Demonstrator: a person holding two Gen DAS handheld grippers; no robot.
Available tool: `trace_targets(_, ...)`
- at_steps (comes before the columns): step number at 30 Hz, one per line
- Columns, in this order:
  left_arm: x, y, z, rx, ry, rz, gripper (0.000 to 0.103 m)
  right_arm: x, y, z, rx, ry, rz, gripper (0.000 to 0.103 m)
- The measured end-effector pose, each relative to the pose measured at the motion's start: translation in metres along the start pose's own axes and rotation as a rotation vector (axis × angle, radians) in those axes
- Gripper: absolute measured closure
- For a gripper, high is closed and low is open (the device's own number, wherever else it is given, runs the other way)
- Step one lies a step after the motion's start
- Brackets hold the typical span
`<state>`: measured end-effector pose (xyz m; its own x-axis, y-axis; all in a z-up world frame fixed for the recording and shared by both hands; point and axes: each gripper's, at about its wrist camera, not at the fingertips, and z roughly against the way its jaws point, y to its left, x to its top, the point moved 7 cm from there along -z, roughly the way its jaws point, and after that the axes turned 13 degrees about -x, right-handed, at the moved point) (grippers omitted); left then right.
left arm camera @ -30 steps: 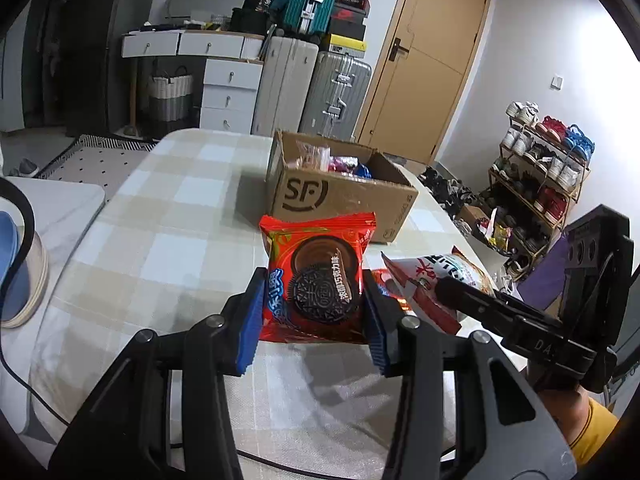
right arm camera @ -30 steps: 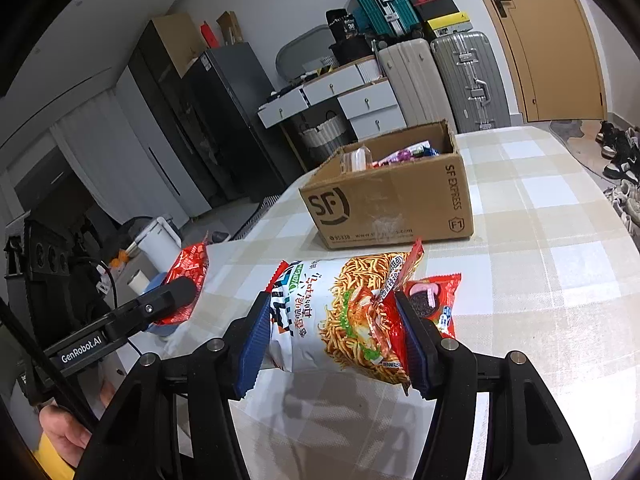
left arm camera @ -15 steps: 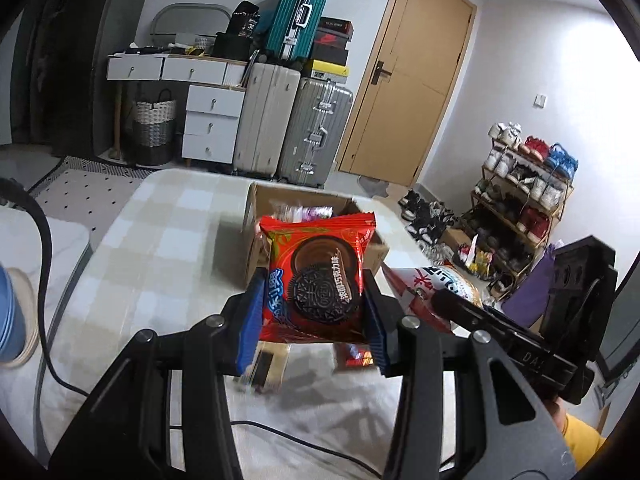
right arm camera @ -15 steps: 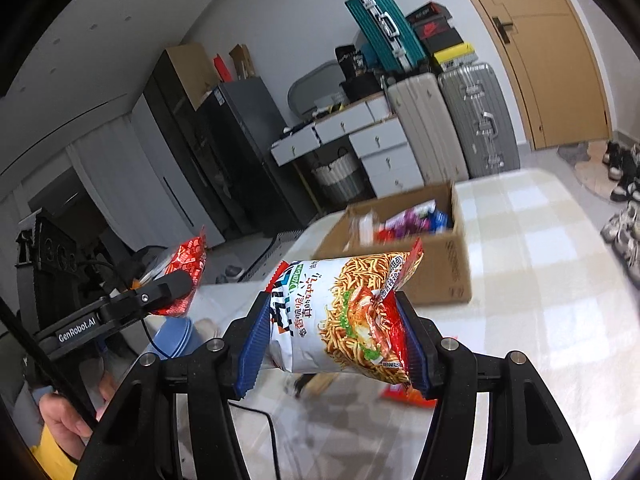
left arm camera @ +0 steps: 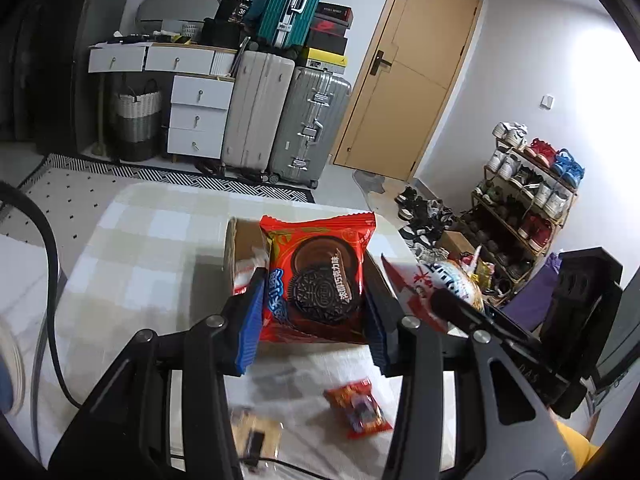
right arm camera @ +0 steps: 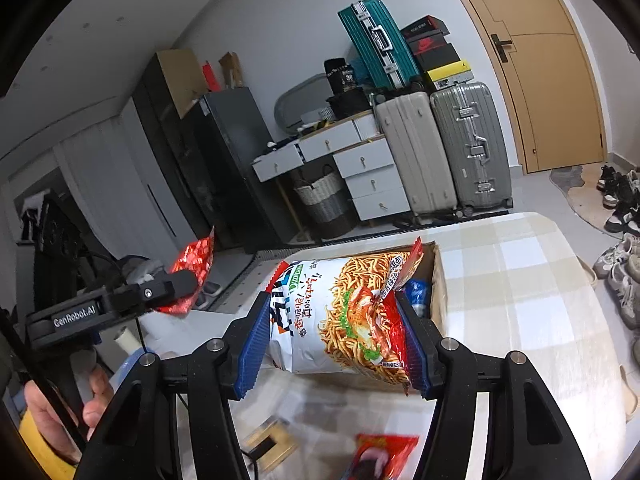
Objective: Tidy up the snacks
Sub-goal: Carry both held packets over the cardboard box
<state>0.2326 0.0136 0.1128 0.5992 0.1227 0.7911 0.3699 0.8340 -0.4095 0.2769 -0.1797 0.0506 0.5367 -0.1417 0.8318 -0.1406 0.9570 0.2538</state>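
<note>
My left gripper [left arm camera: 314, 320] is shut on a red cookie packet [left arm camera: 318, 276], held upright in the air over the cardboard box [left arm camera: 234, 250], which it mostly hides. My right gripper [right arm camera: 336, 344] is shut on a white and red noodle-snack bag [right arm camera: 344, 312], also lifted in front of the cardboard box [right arm camera: 438, 296]. In the left wrist view the right gripper [left arm camera: 460, 308] comes in from the right with its bag [left arm camera: 444, 276]. The left gripper [right arm camera: 176, 284] and its red packet [right arm camera: 196, 256] appear at the left of the right wrist view.
A small red snack packet [left arm camera: 358, 408] and a brown flat item [left arm camera: 256, 434] with a black cable lie on the checked tablecloth [left arm camera: 140, 248] below the grippers. Suitcases [left arm camera: 288, 124], drawers and a door stand behind the table; a shoe rack [left arm camera: 524, 208] is to the right.
Both grippers have risen and moved forward with their snacks, from low over the table to above the box. The small red packet stays on the cloth and now lies below them.
</note>
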Motion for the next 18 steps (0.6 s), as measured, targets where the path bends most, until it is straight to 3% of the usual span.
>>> trace_targets(8, 0.042, 0.024, -0.086, -0.009, 0.09, 0.002, 0.062, 0.016, -0.006, -0.068, -0.082, 0.076, 0.064, 0.044)
trace_targets(11, 0.048, 0.034, -0.13, -0.047, 0.172, 0.038, 0.062, 0.016, -0.007, -0.09, -0.097, 0.098, 0.079, 0.044)
trace_targets(18, 0.058, 0.047, -0.203, -0.05, 0.24, -0.001, 0.062, 0.008, -0.005, -0.125, -0.114, 0.124, 0.152, 0.044)
